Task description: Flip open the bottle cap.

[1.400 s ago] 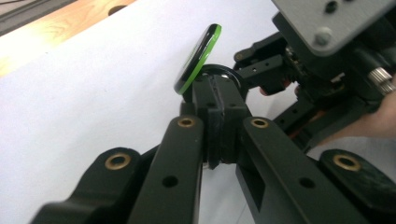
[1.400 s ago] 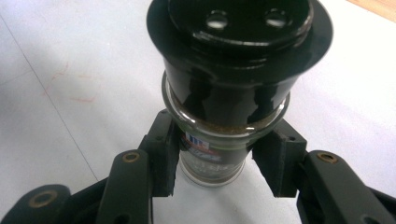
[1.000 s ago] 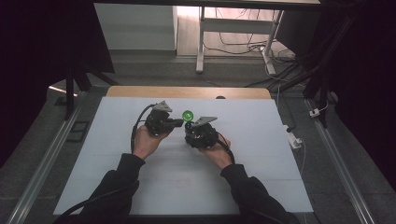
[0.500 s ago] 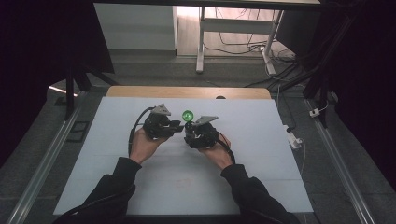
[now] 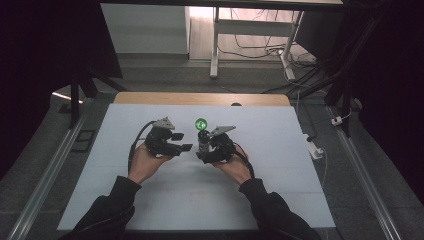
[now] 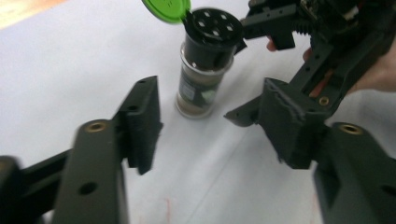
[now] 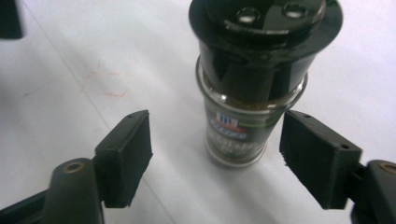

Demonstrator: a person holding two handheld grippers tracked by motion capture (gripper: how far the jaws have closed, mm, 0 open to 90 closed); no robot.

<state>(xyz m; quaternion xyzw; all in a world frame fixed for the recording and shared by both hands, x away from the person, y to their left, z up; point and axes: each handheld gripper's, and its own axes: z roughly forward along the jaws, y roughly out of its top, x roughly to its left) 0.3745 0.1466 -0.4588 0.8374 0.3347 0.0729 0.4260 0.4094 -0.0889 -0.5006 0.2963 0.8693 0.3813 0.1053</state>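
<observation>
As both grippers' jaws have just been opening, left gripper [image 5: 184,141] and right gripper [image 5: 201,151] now gape, gripping nothing; jar [image 7: 252,107] upright on table [image 5: 280,165], lid [image 6: 167,9] flipped open; released, apparently finished.

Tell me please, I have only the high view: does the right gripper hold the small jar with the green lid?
Observer: No. The jaws of the right gripper have just been opening. The jar stands upright between them, and neither pad touches the glass.
Operator: And the left gripper?
Observer: The jaws of the left gripper have just been opening too. Nothing is between them; the jar stands ahead of them.
Operator: Is the green lid shut?
Observer: No, the green lid is flipped open, and the black shaker top shows its holes.
</observation>
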